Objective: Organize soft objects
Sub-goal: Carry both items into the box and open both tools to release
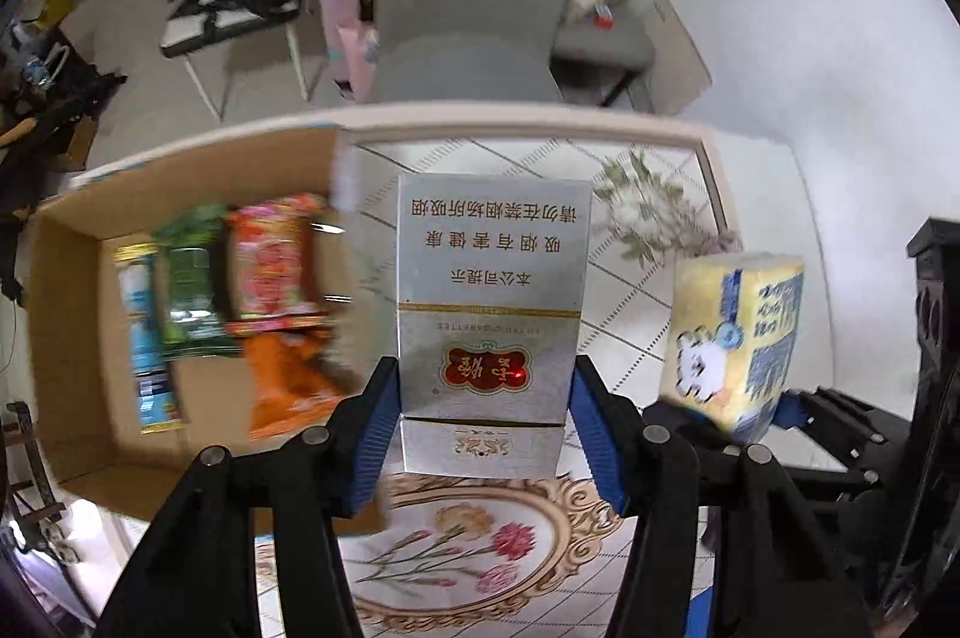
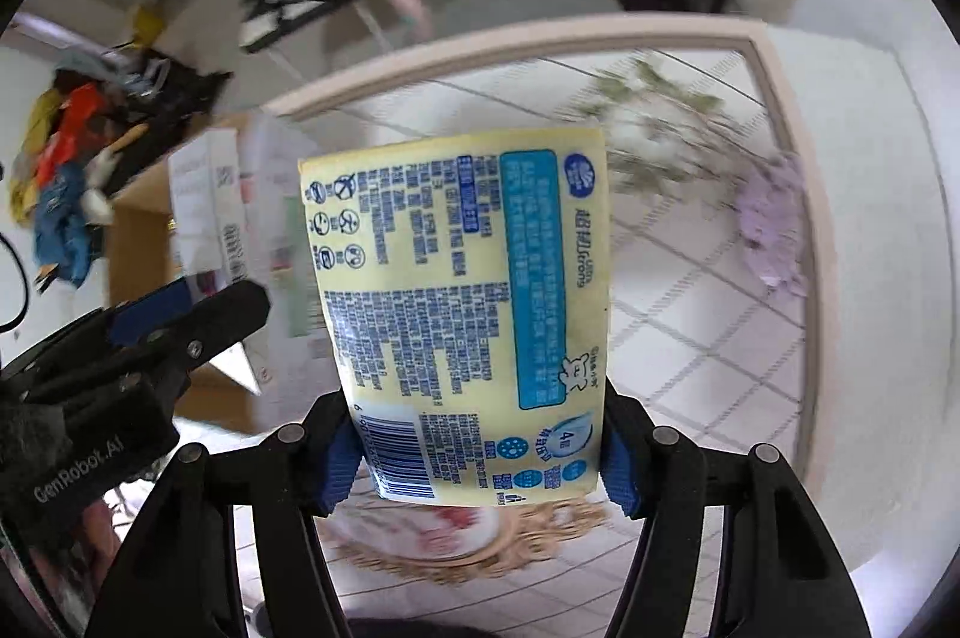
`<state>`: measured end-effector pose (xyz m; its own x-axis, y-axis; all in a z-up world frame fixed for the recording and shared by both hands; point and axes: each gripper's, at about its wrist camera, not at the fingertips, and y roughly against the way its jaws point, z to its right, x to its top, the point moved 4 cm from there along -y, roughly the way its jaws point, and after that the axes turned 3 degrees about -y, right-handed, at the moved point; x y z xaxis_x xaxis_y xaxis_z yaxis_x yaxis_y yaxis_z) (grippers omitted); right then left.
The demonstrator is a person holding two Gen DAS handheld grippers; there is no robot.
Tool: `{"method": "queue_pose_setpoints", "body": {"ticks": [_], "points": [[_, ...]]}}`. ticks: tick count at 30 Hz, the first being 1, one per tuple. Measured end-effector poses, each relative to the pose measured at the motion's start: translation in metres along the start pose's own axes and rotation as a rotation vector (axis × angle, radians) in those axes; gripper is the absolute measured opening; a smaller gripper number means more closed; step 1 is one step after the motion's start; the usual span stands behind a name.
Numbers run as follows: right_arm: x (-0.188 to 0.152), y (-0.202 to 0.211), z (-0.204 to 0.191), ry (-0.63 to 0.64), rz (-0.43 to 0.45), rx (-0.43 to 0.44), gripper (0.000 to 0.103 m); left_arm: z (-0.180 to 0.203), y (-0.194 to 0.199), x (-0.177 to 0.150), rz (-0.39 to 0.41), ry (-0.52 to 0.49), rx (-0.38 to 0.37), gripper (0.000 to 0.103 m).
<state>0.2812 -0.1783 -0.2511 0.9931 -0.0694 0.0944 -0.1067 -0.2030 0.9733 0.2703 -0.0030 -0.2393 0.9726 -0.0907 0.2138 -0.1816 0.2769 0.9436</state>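
Right wrist: "GenRobot.AI" on left gripper (image 2: 240,296), barcoded yellow pack (image 2: 462,314)

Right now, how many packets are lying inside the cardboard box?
4 in the cardboard box: a blue packet at left, a green packet beside it, a red packet next, an orange packet below it. More may be hidden.

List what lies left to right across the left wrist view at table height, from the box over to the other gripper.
Cardboard box holding a blue packet, a green packet and a red-orange packet → silver cigarette pack in the left gripper → yellow tissue pack in the right gripper.
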Motion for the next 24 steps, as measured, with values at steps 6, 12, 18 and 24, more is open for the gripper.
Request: {"method": "queue_pose_setpoints", "body": {"ticks": [6,12,18,24], "points": [[-0.018,0.002,-0.110,0.088,-0.012,0.061,0.067,-0.097,0.063,-0.017,0.046,0.085,0.014,0.053],[-0.040,-0.036,-0.203,0.111,-0.078,0.096,0.067,-0.187,0.082,-0.039,0.024,0.161,0.076,0.053],[-0.052,-0.104,-0.252,0.080,-0.171,0.081,0.067,-0.256,0.041,-0.050,-0.095,0.195,0.143,0.053],[-0.053,-0.158,-0.264,0.071,-0.219,0.014,0.067,-0.294,-0.015,-0.050,-0.217,0.212,0.188,0.053]]}}
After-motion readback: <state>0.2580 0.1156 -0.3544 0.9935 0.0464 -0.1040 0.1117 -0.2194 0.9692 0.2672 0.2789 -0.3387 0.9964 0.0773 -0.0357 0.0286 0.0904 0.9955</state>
